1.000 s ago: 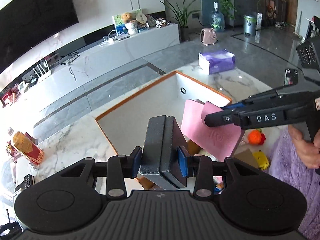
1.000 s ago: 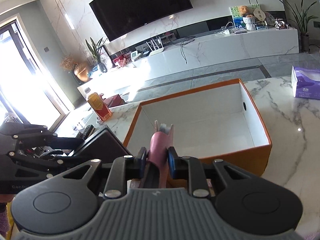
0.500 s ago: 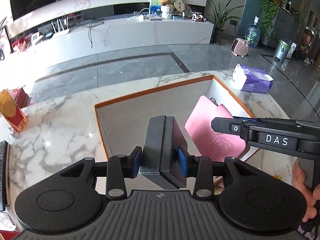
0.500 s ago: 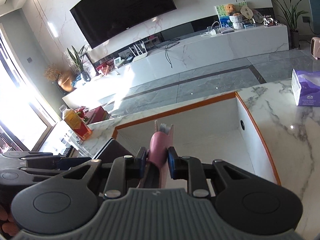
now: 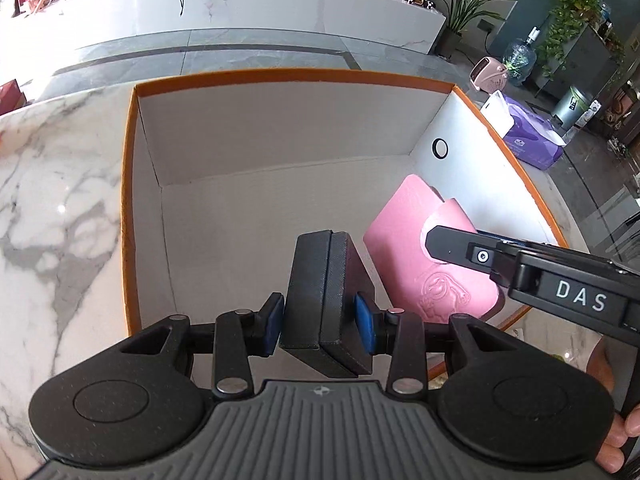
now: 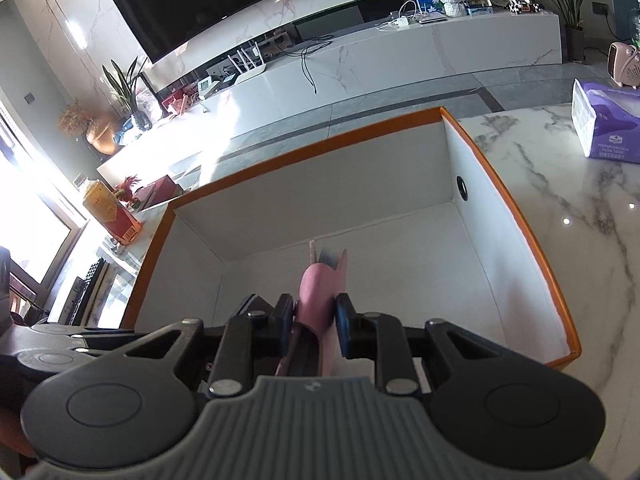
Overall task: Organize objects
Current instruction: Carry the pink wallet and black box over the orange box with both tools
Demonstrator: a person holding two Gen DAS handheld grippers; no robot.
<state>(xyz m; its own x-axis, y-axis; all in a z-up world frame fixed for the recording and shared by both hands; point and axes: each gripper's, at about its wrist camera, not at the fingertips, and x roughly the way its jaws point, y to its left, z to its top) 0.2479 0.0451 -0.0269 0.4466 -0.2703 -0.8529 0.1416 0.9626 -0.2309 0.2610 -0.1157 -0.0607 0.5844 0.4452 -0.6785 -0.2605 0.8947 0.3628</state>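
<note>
A black textured rectangular case [image 5: 326,288] is being gripped by the left gripper [image 5: 320,322] at lower centre, over the white orange-rimmed cardboard box [image 5: 128,184]. A pink embossed leather wallet [image 5: 424,256] is being clamped by the right gripper [image 6: 315,318], whose arm is partly hiding it. A purple tissue pack [image 6: 608,124] is lying at the right edge.

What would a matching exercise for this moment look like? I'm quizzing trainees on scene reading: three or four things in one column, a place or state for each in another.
Things:
1. black case
2. pink wallet
3. orange-rimmed box
4. purple tissue pack

Places or states:
A. lying on the marble table, outside the box
B. clamped in the left gripper
C. open on top, nothing resting on its white floor
D. clamped in the right gripper

Pairs: 1-B, 2-D, 3-C, 4-A
</note>
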